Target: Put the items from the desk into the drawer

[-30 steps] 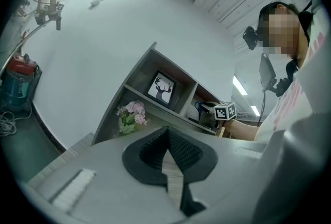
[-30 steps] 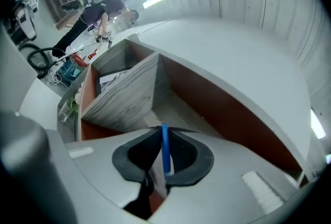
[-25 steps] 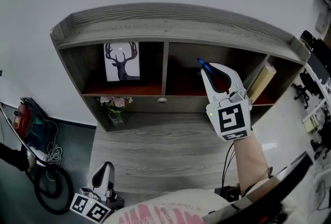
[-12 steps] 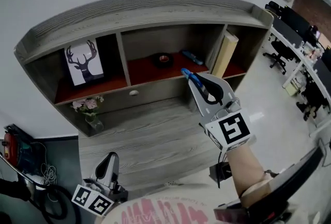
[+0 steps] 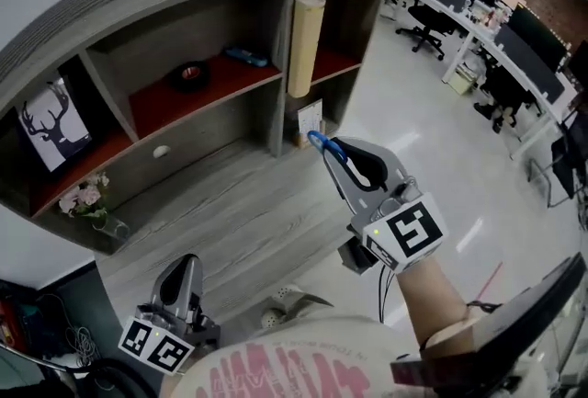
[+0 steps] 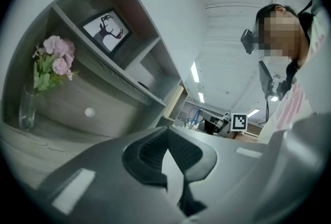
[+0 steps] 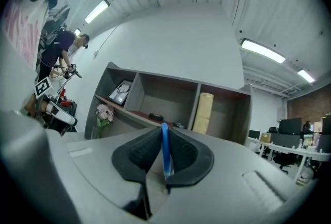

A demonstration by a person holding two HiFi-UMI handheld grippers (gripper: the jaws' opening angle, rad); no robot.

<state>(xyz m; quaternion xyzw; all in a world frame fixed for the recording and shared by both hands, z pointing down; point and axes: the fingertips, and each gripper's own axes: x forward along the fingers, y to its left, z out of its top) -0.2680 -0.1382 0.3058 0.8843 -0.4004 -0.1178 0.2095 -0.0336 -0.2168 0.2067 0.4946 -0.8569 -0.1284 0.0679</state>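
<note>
Two grippers show here. The right gripper (image 5: pixel 323 148) is clamped tight on a thin blue thing (image 5: pixel 316 141). That thing stands up straight between the black pads (image 7: pixel 139 153) and pokes out past the tips. It is held up near the right end of the wooden desk (image 5: pixel 230 203), close to a small card (image 5: pixel 310 120) that leans there. The left gripper (image 5: pixel 184 266) is low at the near left side. Its jaws are pressed together with nothing between them. The drawer (image 5: pixel 197 137), with its round knob (image 5: pixel 162 151), is closed. On the red shelf above it lie a black tape roll (image 5: pixel 190 74) and a small blue object (image 5: pixel 246 56). A cream book (image 5: pixel 306 42) stands upright in the end space. A deer picture (image 5: pixel 41 125) and pink flowers (image 5: pixel 83 199) in a glass vase are at the left.
</note>
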